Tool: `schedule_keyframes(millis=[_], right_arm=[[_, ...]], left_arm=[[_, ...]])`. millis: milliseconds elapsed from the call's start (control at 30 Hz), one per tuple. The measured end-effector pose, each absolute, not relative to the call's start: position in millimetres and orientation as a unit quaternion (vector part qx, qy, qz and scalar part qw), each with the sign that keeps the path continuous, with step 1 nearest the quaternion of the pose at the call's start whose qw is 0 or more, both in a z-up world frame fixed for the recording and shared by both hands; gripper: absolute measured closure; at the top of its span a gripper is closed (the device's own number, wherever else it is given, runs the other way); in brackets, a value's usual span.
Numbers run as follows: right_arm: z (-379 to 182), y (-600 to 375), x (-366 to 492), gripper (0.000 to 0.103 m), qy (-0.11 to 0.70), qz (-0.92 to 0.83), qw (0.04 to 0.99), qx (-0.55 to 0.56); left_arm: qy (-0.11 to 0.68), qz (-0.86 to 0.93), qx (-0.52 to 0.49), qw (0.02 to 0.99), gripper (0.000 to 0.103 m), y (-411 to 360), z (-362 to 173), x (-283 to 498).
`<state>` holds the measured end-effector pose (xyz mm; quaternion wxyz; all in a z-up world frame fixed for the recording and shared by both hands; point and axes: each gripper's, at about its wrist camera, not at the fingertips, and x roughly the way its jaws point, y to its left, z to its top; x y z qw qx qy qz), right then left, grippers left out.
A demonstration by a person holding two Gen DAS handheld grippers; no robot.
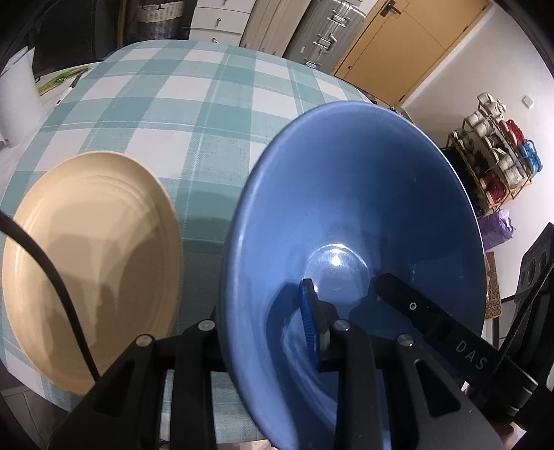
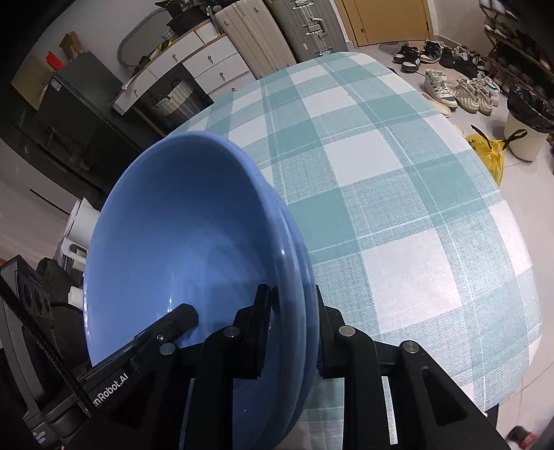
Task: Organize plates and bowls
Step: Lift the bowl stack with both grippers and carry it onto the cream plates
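A big blue bowl (image 1: 363, 194) hangs tilted above the checked table (image 1: 194, 104), held at opposite rims. My left gripper (image 1: 256, 322) is shut on its near rim, one blue-padded finger inside and the other outside. The right gripper's black fingertip (image 1: 408, 304) reaches in from the right. In the right wrist view my right gripper (image 2: 294, 322) pinches the bowl (image 2: 180, 235) wall; a second blue rim shows just under the first, as if two bowls were nested. The left gripper's fingertip (image 2: 180, 318) pokes in at lower left. A beige plate (image 1: 93, 263) lies on the cloth at left.
A black cable (image 1: 45, 263) crosses over the beige plate. Beyond the table (image 2: 398, 173) stand suitcases (image 2: 294, 31), white drawers (image 2: 207, 65), shoes (image 2: 460, 90), a bin (image 2: 526, 128) and a yellow bag (image 2: 491, 155). A rack of spools (image 1: 495, 152) stands by the wall.
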<state>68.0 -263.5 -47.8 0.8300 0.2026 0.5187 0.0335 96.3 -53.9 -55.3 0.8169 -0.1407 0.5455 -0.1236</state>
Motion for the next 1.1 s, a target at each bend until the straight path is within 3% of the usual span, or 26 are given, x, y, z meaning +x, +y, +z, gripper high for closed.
schedule_keyframes(millis=[1100], right_arm=[[-14,-221,90,0.083,0.507,0.071,0.838,0.192]], left_arm=[[0.51,-0.105,-0.182,0.834,0.076,-6,-22,97]])
